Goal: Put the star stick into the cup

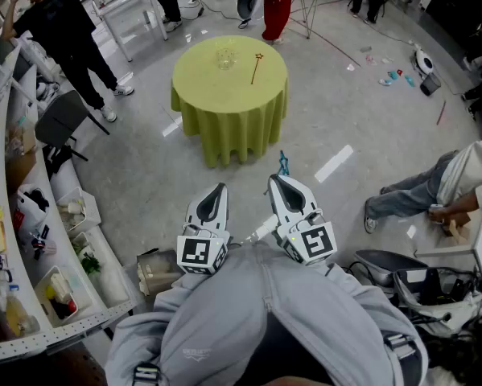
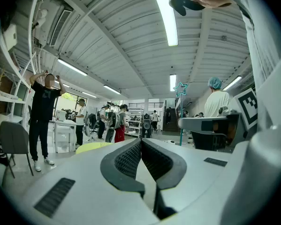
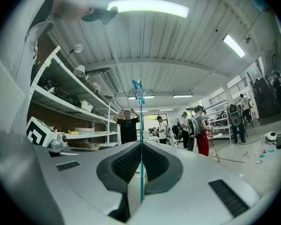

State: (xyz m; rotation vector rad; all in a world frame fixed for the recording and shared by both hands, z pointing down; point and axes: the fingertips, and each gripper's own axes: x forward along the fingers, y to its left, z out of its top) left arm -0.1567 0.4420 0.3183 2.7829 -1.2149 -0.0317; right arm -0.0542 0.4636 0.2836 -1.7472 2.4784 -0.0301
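Note:
A round table under a yellow-green cloth (image 1: 224, 107) stands a few steps ahead. On it sit a clear cup (image 1: 225, 57) and a thin stick with a star tip (image 1: 257, 67). My right gripper (image 1: 278, 180) is held near my body, shut on a teal star stick (image 3: 140, 139) whose star (image 3: 139, 89) points upward; the star (image 1: 282, 164) also shows past the jaws in the head view. My left gripper (image 1: 220, 188) is beside it, jaws shut together with nothing between them (image 2: 141, 142). The teal star (image 2: 180, 89) and table edge (image 2: 91, 146) show in the left gripper view.
Shelving with boxes (image 1: 31, 240) runs along the left. A grey chair (image 1: 59, 119) and a person in black (image 1: 63, 30) are at left rear. A white table (image 1: 132, 6) stands behind. A seated person (image 1: 434, 187) and bags (image 1: 409, 284) are at right.

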